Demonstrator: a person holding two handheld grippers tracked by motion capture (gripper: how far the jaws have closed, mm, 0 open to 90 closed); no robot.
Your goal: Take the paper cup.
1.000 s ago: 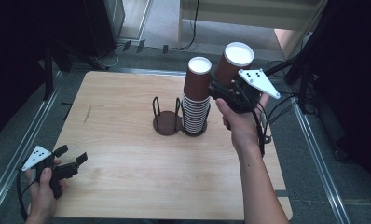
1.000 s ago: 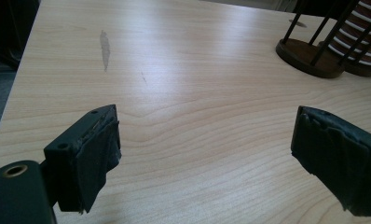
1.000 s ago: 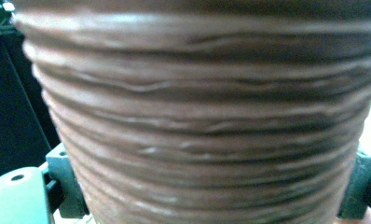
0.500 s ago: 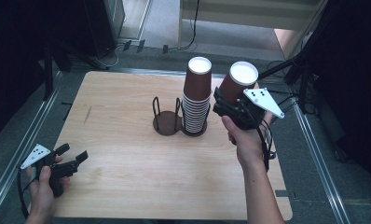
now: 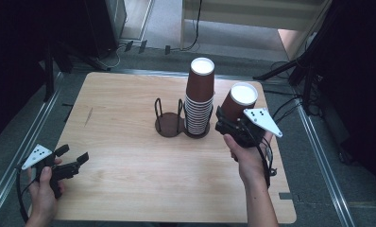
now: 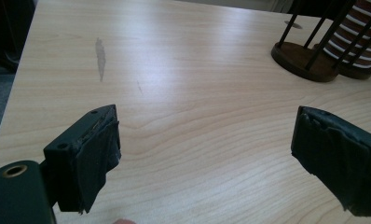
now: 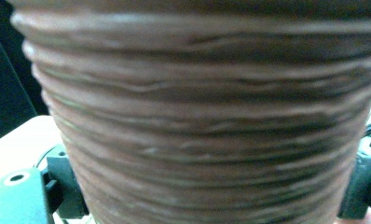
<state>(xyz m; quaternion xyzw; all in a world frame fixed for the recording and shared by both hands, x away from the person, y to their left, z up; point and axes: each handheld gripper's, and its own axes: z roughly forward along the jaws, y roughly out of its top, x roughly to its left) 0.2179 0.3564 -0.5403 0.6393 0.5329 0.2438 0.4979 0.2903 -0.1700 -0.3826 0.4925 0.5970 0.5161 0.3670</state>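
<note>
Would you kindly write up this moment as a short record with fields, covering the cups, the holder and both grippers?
work in hand: a single brown paper cup, upside down, held in the air right of the stack
right gripper: shut on the cup, fingers on either side of its ribbed wall
left gripper: open, nothing between its fingers, low over the near left of the table
cup stack: upside-down cups, standing in one ring of the holder
holder: dark two-ring wire stand; the left ring is empty
</note>
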